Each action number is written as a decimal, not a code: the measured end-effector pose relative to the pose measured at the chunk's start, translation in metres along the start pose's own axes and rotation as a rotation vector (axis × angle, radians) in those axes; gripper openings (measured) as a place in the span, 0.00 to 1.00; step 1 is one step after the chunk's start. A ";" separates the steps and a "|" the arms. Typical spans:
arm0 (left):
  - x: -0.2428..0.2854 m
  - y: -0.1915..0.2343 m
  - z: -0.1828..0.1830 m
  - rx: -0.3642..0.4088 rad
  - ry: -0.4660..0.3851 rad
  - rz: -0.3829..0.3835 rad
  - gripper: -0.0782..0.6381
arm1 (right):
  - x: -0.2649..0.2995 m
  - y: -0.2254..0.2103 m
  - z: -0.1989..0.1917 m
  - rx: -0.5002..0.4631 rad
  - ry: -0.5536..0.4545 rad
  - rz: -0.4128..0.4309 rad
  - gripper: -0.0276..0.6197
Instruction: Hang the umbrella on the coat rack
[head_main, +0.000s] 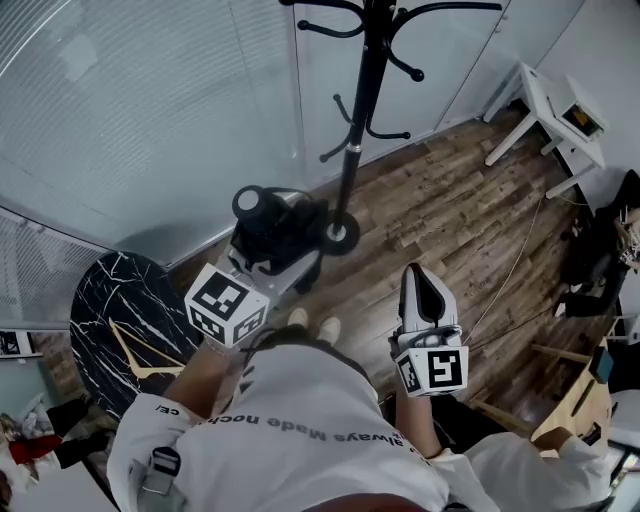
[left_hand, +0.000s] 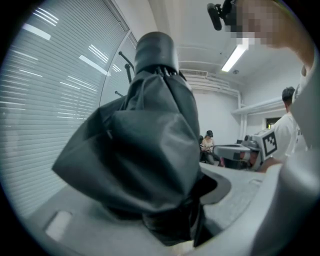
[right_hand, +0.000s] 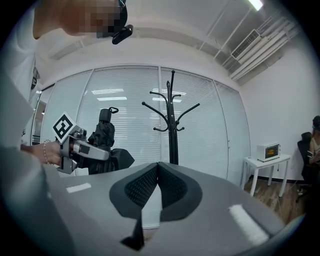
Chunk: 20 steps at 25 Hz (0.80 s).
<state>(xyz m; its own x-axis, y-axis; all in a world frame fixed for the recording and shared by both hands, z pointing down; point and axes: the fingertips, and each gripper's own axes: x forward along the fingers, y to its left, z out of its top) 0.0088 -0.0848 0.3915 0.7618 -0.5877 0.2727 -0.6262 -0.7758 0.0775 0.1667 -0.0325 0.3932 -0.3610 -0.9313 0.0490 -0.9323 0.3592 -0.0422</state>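
A folded black umbrella (head_main: 268, 222) sits upright in my left gripper (head_main: 262, 268), whose jaws are shut on its lower part. In the left gripper view the umbrella (left_hand: 145, 150) fills most of the picture, with its round cap on top. The black coat rack (head_main: 360, 110) stands just beyond the umbrella, its round base (head_main: 338, 236) on the wooden floor. The right gripper view shows the rack (right_hand: 172, 125) straight ahead, with the umbrella (right_hand: 102, 137) to its left. My right gripper (head_main: 420, 282) is lower and to the right, shut, with nothing between its touching pads (right_hand: 150, 182).
A wall of glass with blinds (head_main: 150, 100) runs behind the rack. A small white table (head_main: 545, 105) stands at the back right, with a small oven (right_hand: 269, 150) on it. A round black marble table (head_main: 110, 310) is at the left. Dark chairs and cables (head_main: 590, 270) lie to the right.
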 end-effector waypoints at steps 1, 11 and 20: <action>0.002 0.006 0.002 0.003 0.000 0.003 0.51 | 0.006 -0.001 0.001 -0.001 0.002 0.001 0.05; 0.027 0.088 0.054 0.100 -0.031 -0.028 0.51 | 0.082 0.000 0.023 -0.021 -0.035 -0.042 0.05; 0.048 0.144 0.123 0.168 -0.060 -0.098 0.51 | 0.132 0.011 0.039 -0.049 -0.054 -0.051 0.05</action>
<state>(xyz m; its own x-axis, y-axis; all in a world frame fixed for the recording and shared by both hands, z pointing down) -0.0243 -0.2534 0.2981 0.8292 -0.5167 0.2133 -0.5163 -0.8542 -0.0620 0.1096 -0.1539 0.3602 -0.3129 -0.9498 -0.0041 -0.9498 0.3129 0.0084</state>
